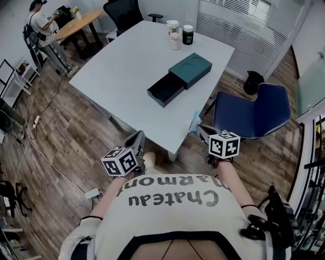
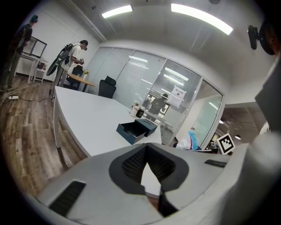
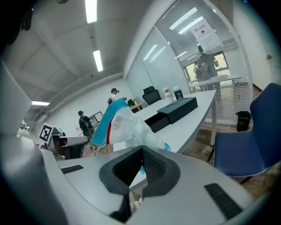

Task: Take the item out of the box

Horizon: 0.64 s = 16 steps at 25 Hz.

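A dark teal box [image 1: 182, 76] lies on the white table [image 1: 127, 66], its drawer pulled out toward me and showing nothing inside. The box also appears in the left gripper view [image 2: 137, 130] and the right gripper view [image 3: 173, 112]. My right gripper [image 1: 203, 133] hangs off the table's near right corner, shut on a clear and blue plastic packet [image 1: 195, 122]. That packet [image 3: 118, 125] sticks up from the jaws of the right gripper [image 3: 141, 151]. My left gripper [image 1: 137, 138] is below the table's near edge. The left gripper [image 2: 147, 146] is shut with nothing in it.
A blue chair [image 1: 251, 111] stands right of the table and a black office chair [image 1: 124, 12] at its far end. Jars [image 1: 175, 35] sit on the far part of the table. A person [image 1: 43, 30] stands by a round wooden table at back left. Cables cross the floor on the left.
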Tool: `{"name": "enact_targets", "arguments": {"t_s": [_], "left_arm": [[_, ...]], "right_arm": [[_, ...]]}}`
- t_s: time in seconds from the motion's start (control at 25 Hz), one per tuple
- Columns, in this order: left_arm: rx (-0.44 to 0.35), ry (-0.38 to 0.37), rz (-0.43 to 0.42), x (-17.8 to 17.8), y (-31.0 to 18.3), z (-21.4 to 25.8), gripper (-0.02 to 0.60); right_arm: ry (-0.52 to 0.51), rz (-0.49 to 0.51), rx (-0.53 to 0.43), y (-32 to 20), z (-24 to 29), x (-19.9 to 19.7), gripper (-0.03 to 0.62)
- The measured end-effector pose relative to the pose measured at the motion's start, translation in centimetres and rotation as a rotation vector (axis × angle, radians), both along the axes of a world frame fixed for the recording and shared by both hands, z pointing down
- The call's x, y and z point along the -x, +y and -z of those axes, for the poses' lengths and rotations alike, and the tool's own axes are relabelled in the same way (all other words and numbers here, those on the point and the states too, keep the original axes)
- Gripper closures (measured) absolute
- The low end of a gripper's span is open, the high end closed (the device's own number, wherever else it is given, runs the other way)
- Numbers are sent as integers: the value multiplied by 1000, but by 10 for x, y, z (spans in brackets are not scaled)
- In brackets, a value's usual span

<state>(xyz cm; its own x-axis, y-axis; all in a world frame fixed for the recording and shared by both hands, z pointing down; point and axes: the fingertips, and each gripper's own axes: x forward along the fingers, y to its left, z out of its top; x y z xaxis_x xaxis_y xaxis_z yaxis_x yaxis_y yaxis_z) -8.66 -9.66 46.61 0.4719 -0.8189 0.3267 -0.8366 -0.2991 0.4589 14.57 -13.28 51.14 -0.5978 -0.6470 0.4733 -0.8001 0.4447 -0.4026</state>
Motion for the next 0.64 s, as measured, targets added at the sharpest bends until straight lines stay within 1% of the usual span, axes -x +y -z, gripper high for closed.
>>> {"name": "enact_targets", "arguments": {"t_s": [0.2,0.64], "left_arm": [[-9,4,4,-1,0,2,591],[-10,11,2,-4,8,5,591]], "right_arm": [[8,11,-11,1,2,1,593],[14,9,-3,12,3,-4,593]]}}
